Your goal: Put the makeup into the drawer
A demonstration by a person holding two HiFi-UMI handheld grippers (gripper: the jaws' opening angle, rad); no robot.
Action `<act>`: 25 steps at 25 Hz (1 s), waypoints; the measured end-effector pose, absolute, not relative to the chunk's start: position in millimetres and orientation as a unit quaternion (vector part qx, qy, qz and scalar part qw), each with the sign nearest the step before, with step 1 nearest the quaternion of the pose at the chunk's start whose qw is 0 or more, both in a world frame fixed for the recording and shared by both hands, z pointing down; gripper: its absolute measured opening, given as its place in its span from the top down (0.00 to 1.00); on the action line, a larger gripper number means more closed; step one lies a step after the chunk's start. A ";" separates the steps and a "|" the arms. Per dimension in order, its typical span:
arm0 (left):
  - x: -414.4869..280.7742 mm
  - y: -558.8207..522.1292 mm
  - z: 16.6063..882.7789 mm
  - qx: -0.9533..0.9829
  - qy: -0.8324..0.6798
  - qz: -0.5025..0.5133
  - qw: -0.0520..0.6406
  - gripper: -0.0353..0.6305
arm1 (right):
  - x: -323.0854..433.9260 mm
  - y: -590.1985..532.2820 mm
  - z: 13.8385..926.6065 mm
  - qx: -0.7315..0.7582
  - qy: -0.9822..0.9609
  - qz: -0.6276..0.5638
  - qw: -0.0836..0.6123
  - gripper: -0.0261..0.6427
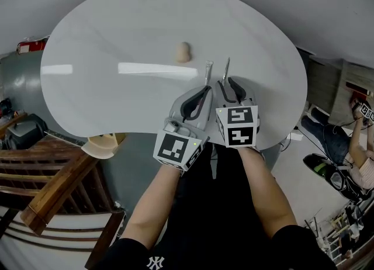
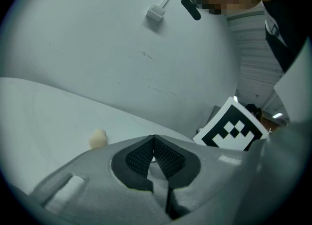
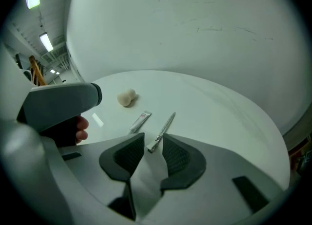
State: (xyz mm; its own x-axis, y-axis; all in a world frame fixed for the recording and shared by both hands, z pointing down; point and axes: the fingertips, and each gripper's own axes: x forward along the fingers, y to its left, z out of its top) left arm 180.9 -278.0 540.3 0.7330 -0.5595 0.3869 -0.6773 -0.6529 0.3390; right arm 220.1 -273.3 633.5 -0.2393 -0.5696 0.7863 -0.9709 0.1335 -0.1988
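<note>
Both hands sit low over the near side of the table (image 1: 105, 35), side by side, lined up on the makeup. The right gripper (image 3: 153, 140) has its jaws spread and tips down at the near end of a slim silver stick (image 3: 164, 126), which shows in the gap untouched; I'd say it's set up to pinch it. The left gripper (image 2: 153, 139) is pressed together on nothing, idle alongside. A small tube (image 3: 140, 121) lies just left of the stick and a pale sponge (image 1: 183, 52) farther in, none close to the rim. The top around them is bare, so lifting looks easy. I can't make out any drawer.
</note>
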 end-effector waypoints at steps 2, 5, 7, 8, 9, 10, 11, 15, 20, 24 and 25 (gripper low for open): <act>180.1 -279.9 540.4 0.900 -0.344 0.125 0.237 0.93 | 218.8 -272.4 637.7 0.546 -0.693 0.368 0.293 0.77; 176.9 -282.4 540.4 0.899 -0.346 0.126 0.238 0.93 | 221.1 -272.6 641.4 0.550 -0.683 0.366 0.310 0.81; 175.2 -282.3 540.8 0.898 -0.349 0.126 0.237 0.93 | 224.8 -272.5 642.8 0.555 -0.678 0.361 0.319 0.86; 175.2 -281.5 540.8 0.898 -0.350 0.125 0.237 0.93 | 226.6 -271.9 642.9 0.556 -0.677 0.359 0.323 0.87; 175.8 -280.5 540.6 0.898 -0.350 0.124 0.237 0.93 | 228.4 -271.2 642.7 0.556 -0.676 0.358 0.324 0.88; 176.9 -279.3 540.2 0.898 -0.349 0.124 0.238 0.93 | 230.0 -270.4 642.4 0.556 -0.676 0.358 0.325 0.88; 178.0 -278.3 539.7 0.898 -0.348 0.124 0.238 0.93 | 231.2 -269.8 642.1 0.557 -0.676 0.357 0.325 0.89; 179.1 -277.1 537.7 0.898 -0.349 0.123 0.236 0.93 | 234.7 -270.2 640.8 0.561 -0.680 0.353 0.313 0.89; 174.0 -273.9 535.2 0.896 -0.354 0.122 0.241 0.93 | 235.3 -269.7 630.2 0.565 -0.688 0.348 0.294 0.89; 176.4 -272.7 530.5 0.895 -0.356 0.120 0.239 0.93 | 234.7 -269.8 616.6 0.566 -0.697 0.341 0.279 0.89; 177.6 -272.2 528.2 0.896 -0.356 0.119 0.238 0.93 | 234.4 -269.0 612.3 0.566 -0.700 0.338 0.275 0.89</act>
State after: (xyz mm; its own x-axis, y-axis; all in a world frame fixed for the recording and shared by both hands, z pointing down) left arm 177.6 -272.2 528.2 0.7187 -0.5810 0.3819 -0.6939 -0.6339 0.3415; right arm 234.4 -269.0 612.3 -0.2077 -0.6059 0.7679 -0.9782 0.1306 -0.1616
